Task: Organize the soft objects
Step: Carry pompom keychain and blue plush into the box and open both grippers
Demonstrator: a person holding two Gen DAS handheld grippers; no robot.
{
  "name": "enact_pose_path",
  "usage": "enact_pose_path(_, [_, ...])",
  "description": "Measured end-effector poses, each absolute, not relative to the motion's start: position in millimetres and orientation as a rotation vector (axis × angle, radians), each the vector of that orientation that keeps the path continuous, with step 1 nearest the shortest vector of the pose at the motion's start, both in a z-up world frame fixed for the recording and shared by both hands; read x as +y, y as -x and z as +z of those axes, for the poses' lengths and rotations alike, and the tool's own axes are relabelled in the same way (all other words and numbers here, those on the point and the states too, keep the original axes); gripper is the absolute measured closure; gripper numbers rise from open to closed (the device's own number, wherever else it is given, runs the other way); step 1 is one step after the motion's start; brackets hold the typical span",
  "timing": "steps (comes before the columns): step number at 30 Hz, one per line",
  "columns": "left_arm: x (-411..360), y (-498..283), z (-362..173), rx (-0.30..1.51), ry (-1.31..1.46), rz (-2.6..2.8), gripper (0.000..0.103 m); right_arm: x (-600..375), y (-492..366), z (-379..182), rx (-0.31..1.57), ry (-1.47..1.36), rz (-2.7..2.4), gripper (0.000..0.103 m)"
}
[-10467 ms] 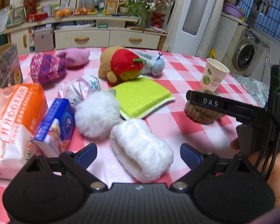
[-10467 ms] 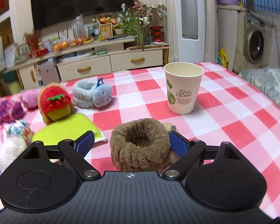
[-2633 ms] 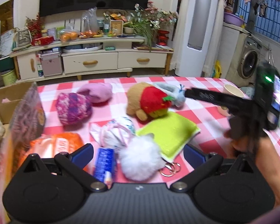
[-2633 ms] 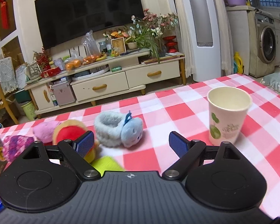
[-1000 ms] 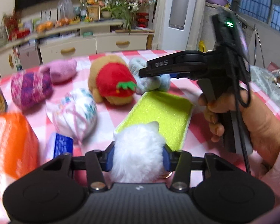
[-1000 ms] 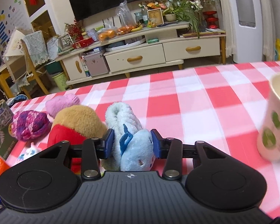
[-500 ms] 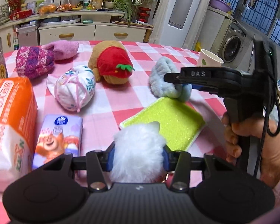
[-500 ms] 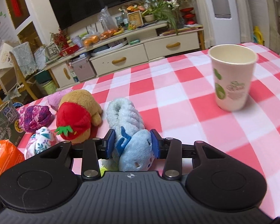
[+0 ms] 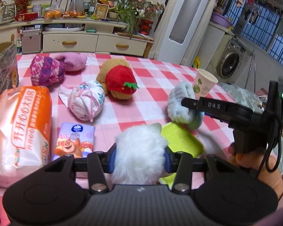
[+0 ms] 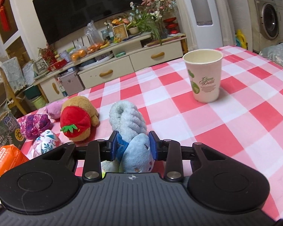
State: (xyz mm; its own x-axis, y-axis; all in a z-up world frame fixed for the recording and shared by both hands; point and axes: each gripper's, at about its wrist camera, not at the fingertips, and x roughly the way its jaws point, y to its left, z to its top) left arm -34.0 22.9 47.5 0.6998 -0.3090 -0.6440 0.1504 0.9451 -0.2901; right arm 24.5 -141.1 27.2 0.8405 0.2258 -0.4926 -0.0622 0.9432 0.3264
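Setting: living room, table under a red-and-white checked cloth (image 10: 245, 116); TV unit, flowers and a washing machine behind.

Nearest, left wrist view: left gripper (image 9: 139, 156) clamped on the white pompom (image 9: 139, 150), blue pads pressed into its fur on both sides. Pompom sits centred in the jaws, bulging above and below the pads, over the near edge of the table. Yellow-green sponge (image 9: 181, 139) lies just behind and to its right.

Right wrist view: right gripper (image 10: 133, 146), jaws closing, with the blue plush toy (image 10: 130, 131) between them, pads already denting its darker head end. Its long axis runs straight away from the jaws, pale ribbed body extending forward along the gripper's pointing line. In the left view this gripper comes in from the right edge, held by the person's hand (image 9: 254, 162), with the toy near the sponge's far corner.

Middle ground: tissue pack (image 9: 73, 141), orange package (image 9: 18, 128), floral cloth bundle (image 9: 86, 99), bear with strawberry cap (image 9: 118, 81). Further back: purple knit piece (image 9: 46, 71), pink soft item (image 9: 73, 61), paper cup (image 10: 204, 75) upright, well apart to the right.

Far left: a cardboard box (image 9: 1, 69) at the table edge. Judgement: likely drop point; it lies leftward of both held items, left hand nearer.
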Motion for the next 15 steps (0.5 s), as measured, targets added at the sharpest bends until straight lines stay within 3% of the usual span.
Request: enact_pose_path(15, [57.0,51.4,77.7,0.663,0.299,-0.261,0.058,-134.5,2.9,51.7,0.460,-0.312,0.137,0.061])
